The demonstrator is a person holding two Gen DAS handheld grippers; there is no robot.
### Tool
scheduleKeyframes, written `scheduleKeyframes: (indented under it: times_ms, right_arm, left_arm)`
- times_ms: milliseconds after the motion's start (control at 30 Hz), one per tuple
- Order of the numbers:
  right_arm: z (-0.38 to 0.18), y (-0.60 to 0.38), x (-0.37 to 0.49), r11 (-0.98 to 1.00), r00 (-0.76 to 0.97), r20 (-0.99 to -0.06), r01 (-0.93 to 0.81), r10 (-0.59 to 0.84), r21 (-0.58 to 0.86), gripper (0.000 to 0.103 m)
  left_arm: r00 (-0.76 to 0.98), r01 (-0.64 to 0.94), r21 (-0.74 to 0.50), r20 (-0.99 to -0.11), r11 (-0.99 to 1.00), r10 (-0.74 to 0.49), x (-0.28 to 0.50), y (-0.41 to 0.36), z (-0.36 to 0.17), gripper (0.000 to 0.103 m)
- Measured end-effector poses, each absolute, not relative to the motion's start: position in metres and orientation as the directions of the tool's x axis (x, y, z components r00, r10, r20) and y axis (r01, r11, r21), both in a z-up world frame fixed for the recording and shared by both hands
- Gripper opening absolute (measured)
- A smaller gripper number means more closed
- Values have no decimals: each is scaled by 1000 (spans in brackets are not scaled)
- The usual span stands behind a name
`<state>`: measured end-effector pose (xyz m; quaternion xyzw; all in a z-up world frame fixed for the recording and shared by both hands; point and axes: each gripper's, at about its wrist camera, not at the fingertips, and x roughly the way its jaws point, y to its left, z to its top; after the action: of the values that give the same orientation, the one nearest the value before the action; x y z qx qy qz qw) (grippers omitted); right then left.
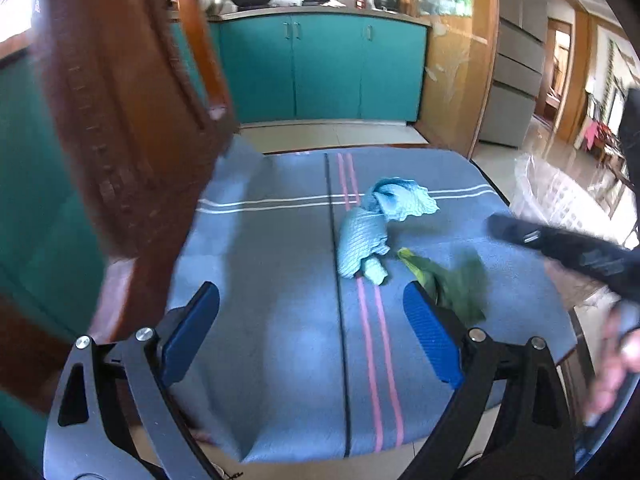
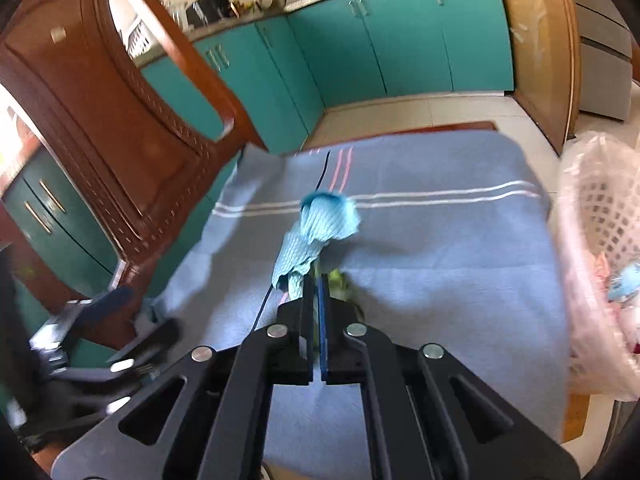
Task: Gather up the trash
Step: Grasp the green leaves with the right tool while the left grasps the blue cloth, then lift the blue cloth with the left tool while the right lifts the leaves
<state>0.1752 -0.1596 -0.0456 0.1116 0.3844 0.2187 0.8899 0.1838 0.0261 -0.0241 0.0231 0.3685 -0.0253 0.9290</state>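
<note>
A crumpled light-blue paper towel (image 1: 376, 224) (image 2: 320, 228) lies mid-table on the blue-grey striped tablecloth (image 1: 280, 280) (image 2: 440, 260). Just right of it is a green leafy scrap (image 1: 456, 284) (image 2: 338, 276), blurred. In the right wrist view my right gripper (image 2: 317, 282) is shut, and a strip of the green scrap shows between its pads, right beside the towel's near end. From the left wrist view it is a black blur (image 1: 500, 227) reaching in from the right. My left gripper (image 1: 312, 320) hangs open over the near part of the table, with nothing between its blue pads (image 1: 432, 336).
A white lattice basket (image 1: 552, 196) (image 2: 600, 220) lined with a clear bag stands off the table's right edge, with some trash inside. A brown wooden chair (image 1: 120, 120) (image 2: 120, 140) crowds the left side. Teal cabinets (image 1: 320, 68) stand beyond. A person's hand (image 1: 616, 360) shows at the right.
</note>
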Motion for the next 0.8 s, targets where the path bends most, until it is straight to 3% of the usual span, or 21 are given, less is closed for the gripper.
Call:
scheduleKeyframes:
  times_ms: [233,300,367,467,533,567,600,633,700,800]
  right_arm:
    - [-44,-191,181,871,597,-639,-268,485,411,3]
    - [-52,-192,183,870,573,-657,-264,489,417,13]
    - [-57,-187,183,888,568,-683,-273,459,370,35]
    - [-60,-184,181,896,560,-699,-280,444,345,47]
    - [-61,-182,180,894,557,-700,-288,447,342,49]
    - [-62,-180,179,893,552,-702,-297,449,338,49]
    - [-63,-175,179,893,545,-708,-308,449,329,49]
    - [-64,-173,179,894,544,-711,-314,446,320,49]
    - [-69,-166,179,897,534,-726,-334,434,290,49]
    - [-78,-154,180,897,511,-751,-362,419,254,49]
  left_arm:
    - [670,143,54,-740,988,-56,242,-3,-57,93]
    - [660,144,46,-749,988,-61,257,-7,-63,93]
    - [651,146,22,-755,989,-80,270,-11,-64,93]
    - [643,142,-15,-759,990,-104,290,-13,-63,93]
    - [619,148,-44,-775,988,-127,304,-15,-68,92]
    - [590,140,-56,-797,989,-129,314,-15,-76,82]
    - [552,132,-76,-822,988,-137,323,-13,-84,51]
    - [524,118,-85,-841,989,-135,329,-10,-91,40]
    - [548,86,-68,-830,994,-104,326,-4,-91,28]
    - [590,40,-81,-803,996,-89,315,14,-76,26]
